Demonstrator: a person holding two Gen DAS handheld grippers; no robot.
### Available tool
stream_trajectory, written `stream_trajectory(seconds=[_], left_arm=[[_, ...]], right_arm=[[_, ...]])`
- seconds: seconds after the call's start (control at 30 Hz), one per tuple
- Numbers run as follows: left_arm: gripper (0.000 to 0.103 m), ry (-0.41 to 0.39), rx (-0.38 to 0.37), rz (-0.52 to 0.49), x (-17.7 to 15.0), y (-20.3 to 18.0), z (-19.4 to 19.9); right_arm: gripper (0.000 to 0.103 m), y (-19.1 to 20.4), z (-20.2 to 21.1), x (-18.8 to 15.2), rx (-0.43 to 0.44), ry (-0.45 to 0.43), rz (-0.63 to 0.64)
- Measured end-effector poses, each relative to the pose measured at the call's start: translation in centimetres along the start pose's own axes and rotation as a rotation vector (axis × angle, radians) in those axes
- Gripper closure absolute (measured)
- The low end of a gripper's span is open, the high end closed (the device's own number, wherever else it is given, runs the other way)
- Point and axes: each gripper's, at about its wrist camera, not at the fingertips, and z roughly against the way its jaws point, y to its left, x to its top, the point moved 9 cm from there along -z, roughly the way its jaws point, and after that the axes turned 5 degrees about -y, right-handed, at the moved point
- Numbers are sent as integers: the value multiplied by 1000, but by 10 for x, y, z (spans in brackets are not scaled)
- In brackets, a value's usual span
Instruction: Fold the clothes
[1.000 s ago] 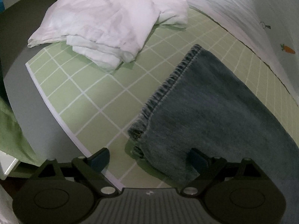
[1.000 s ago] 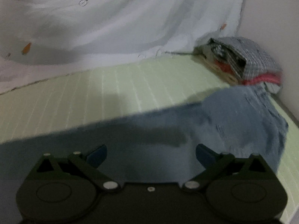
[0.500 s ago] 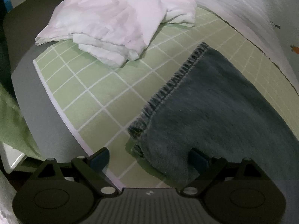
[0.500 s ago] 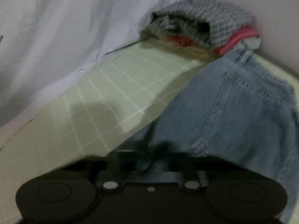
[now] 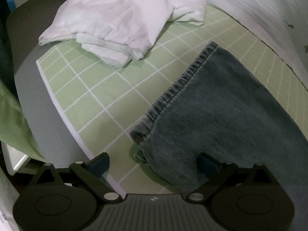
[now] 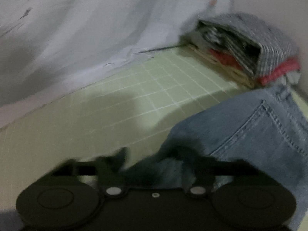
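Note:
A pair of blue jeans lies on a green grid mat (image 5: 92, 100). In the left wrist view its dark leg (image 5: 221, 105) ends in a stitched hem (image 5: 173, 92). My left gripper (image 5: 154, 161) stands open low over the hem corner; its right finger rests on the denim and its left finger is over the mat edge. In the blurred right wrist view the lighter seat with a back pocket (image 6: 250, 127) lies at the right. My right gripper (image 6: 156, 157) has its fingers apart, with bunched denim between them.
A crumpled white garment (image 5: 123, 19) lies at the mat's far end. A folded stack with a checked piece on top (image 6: 250, 48) sits in the far right corner. A pale printed sheet (image 6: 77, 38) borders the mat. Green cloth (image 5: 11, 119) hangs at the left.
My right gripper, shut on the jeans half a second ago, has spread its fingers and swung slightly left. My left gripper has stayed open and edged forward over the hem.

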Motion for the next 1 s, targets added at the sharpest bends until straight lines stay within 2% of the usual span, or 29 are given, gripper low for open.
stream_trajectory(seconds=[0.23, 0.3, 0.4, 0.47, 0.5, 0.53, 0.6, 0.67, 0.73, 0.87, 1.0], left_arm=[[2, -25, -37, 3, -5, -12, 1], [7, -42, -55, -6, -3, -17, 2], [31, -71, -39, -47, 2, -20, 5], [59, -86, -28, -76, 6, -20, 6], [67, -85, -55, -63, 8, -20, 6], [83, -80, -89, -43, 9, -21, 6], [85, -76, -135, -23, 13, -24, 7], [85, -97, -134, -61, 17, -33, 11], [86, -128, -166, -107, 23, -47, 19], [86, -179, -260, -216, 32, -89, 36], [86, -200, -402, -354, 27, -145, 56]], right_arm=[[0, 57, 67, -57, 111, 19, 167], [0, 70, 82, -74, 130, 19, 194], [0, 78, 92, -99, 131, 3, 185], [0, 84, 98, -116, 131, -8, 180], [0, 85, 99, -119, 130, -29, 181], [0, 86, 100, -121, 128, -55, 184], [0, 86, 102, -124, 140, -100, 180], [0, 86, 104, -126, 148, -127, 176], [0, 86, 103, -125, 146, -130, 175], [0, 85, 103, -125, 146, -131, 174], [0, 83, 105, -125, 148, -132, 172]])
